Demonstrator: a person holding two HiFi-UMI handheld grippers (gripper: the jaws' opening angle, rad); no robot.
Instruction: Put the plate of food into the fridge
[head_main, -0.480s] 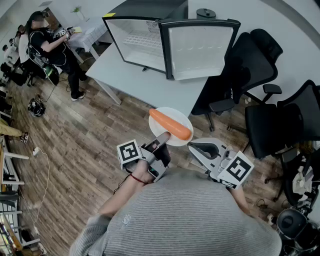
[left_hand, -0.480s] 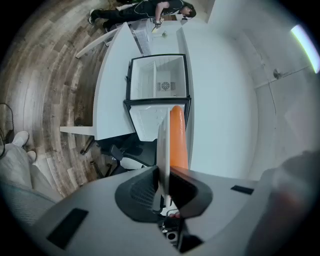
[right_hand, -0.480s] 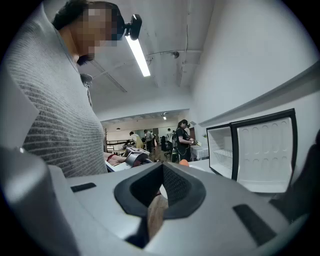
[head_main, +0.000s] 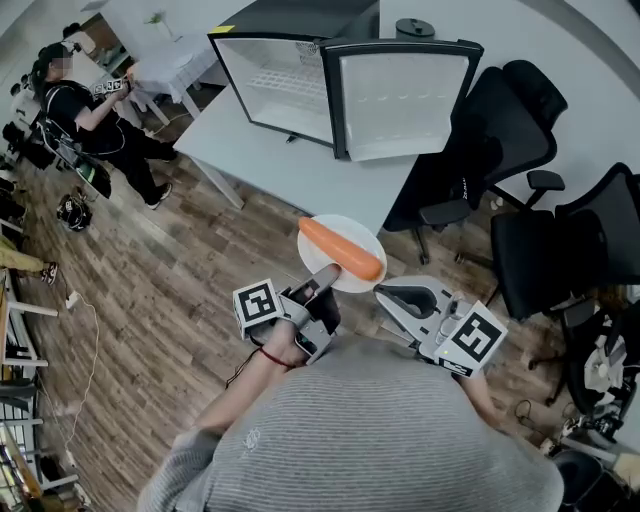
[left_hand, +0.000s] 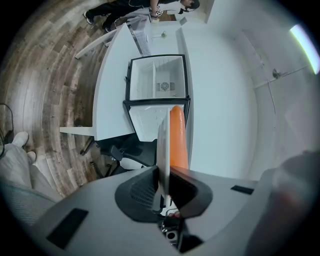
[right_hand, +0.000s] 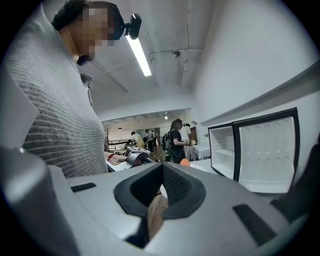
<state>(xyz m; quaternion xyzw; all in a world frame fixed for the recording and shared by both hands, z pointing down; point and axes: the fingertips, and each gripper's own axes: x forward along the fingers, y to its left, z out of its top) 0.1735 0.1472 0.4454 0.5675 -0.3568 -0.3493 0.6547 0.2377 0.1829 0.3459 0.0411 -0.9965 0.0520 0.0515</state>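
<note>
Wood-plank floor (head_main: 150, 300) filled the left of the head view, with cables trailing across it. A long white table (head_main: 290, 160) ran from the upper left toward the centre. On it stood a small fridge (head_main: 290, 80) with a black frame and a white interior. Its door (head_main: 400, 95) was swung wide open to the right, and a wire shelf showed inside. Black office chairs (head_main: 555, 250) crowded the right side, beside the table. Another person in dark clothes (head_main: 95, 110) stood at the far end of the room, near a second white table.

At the bottom, the wearer's grey ribbed sweater (head_main: 380, 430) took up much of the picture. Both arms reached forward, each holding a grey gripper with a marker cube.

The left gripper (head_main: 326, 275) was clamped on the near rim of a white plate (head_main: 358, 232), which it held in the air above the floor. The plate hung just short of the table's near edge, in front of the open fridge and outside it. In the left gripper view the plate (left_hand: 162, 145) appeared edge-on as a thin pale line pinched between the jaws.

The right gripper (head_main: 385, 293) hovered just to the right of the plate, apart from it. Its jaws were drawn together and gripped nothing.

An orange carrot (head_main: 340, 249) lay diagonally across the plate, nearly spanning it.
</note>
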